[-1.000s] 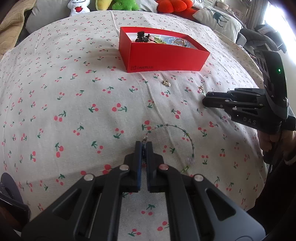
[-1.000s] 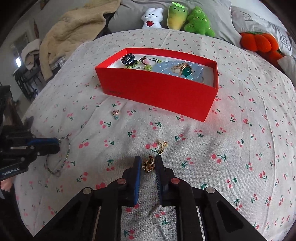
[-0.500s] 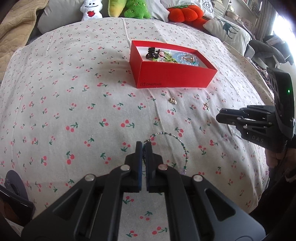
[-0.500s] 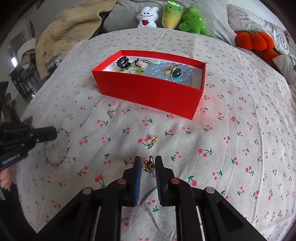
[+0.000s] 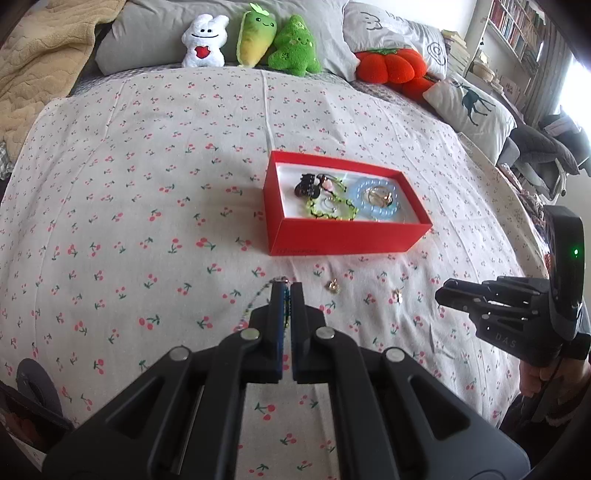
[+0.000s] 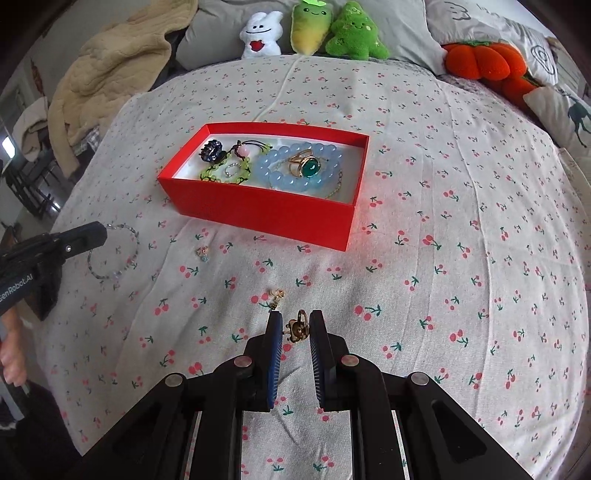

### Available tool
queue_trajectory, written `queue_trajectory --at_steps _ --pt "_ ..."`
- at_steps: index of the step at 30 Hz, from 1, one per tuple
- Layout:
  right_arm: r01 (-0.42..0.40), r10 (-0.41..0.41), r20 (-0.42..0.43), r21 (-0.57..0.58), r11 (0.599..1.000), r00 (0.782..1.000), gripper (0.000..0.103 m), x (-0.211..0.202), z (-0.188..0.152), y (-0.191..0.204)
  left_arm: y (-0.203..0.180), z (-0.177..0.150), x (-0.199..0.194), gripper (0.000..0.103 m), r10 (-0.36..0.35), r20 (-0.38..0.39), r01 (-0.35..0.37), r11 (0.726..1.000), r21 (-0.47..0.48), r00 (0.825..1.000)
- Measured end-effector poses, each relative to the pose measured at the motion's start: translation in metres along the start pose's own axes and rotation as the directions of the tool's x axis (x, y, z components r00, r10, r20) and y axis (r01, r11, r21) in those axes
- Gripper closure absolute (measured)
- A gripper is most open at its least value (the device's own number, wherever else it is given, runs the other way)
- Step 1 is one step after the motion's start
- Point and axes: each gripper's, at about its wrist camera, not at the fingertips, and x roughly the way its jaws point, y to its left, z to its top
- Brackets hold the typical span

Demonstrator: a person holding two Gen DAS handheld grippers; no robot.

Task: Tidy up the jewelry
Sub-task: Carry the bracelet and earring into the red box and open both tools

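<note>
The beaded bracelet (image 6: 114, 254) hangs pinched in the left tongs (image 5: 285, 291), the gold ring (image 6: 297, 328) sits gripped in the right tongs (image 6: 295, 325), and both look due for carrying over the red box (image 6: 266, 210) toward the bed's head edge and releasing.

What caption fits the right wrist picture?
Right gripper holds a gold ring before the red box.

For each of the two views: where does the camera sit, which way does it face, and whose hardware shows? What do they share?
Left wrist: rides the left gripper, facing the red box across the bed; its fingers pinch a beaded bracelet; right gripper at right edge.
Right wrist: rides the right gripper, facing the box from its other corner; a gold ring between its fingers; left gripper at left.
Shared: box, bracelet, plush toys.
</note>
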Motion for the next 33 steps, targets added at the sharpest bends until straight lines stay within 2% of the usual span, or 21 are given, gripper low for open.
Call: queue_trajectory --at_steps 9,14,21,26,33 --pt "-0.046 0.042 0.046 0.091 0.995 0.998 0.088 -0.017 0.034 -0.014 -0.023 0.037 0.004 0.1 -0.073 0.052 0.076 0.996 -0.051 0.996" --pt "-0.097 0.087 0.069 0.156 0.983 0.994 0.088 -0.02 0.046 -0.023 -0.042 0.053 0.013 0.1 -0.146 0.081 0.151 0.987 -0.057 0.986" --pt "-0.107 0.092 0.085 0.194 0.975 0.992 0.088 -0.013 0.059 -0.034 -0.055 0.071 0.034 0.1 -0.215 0.102 0.223 0.972 -0.077 0.971" --pt "-0.113 0.097 0.085 0.211 0.971 0.992 0.088 -0.004 0.066 -0.04 -0.045 0.073 0.06 0.099 -0.197 0.075 0.205 0.972 -0.117 0.977" --pt "-0.131 0.115 0.089 0.198 0.972 0.989 0.088 0.007 0.079 -0.042 -0.028 0.072 0.076 0.1 -0.092 0.057 0.098 0.988 -0.117 0.994"
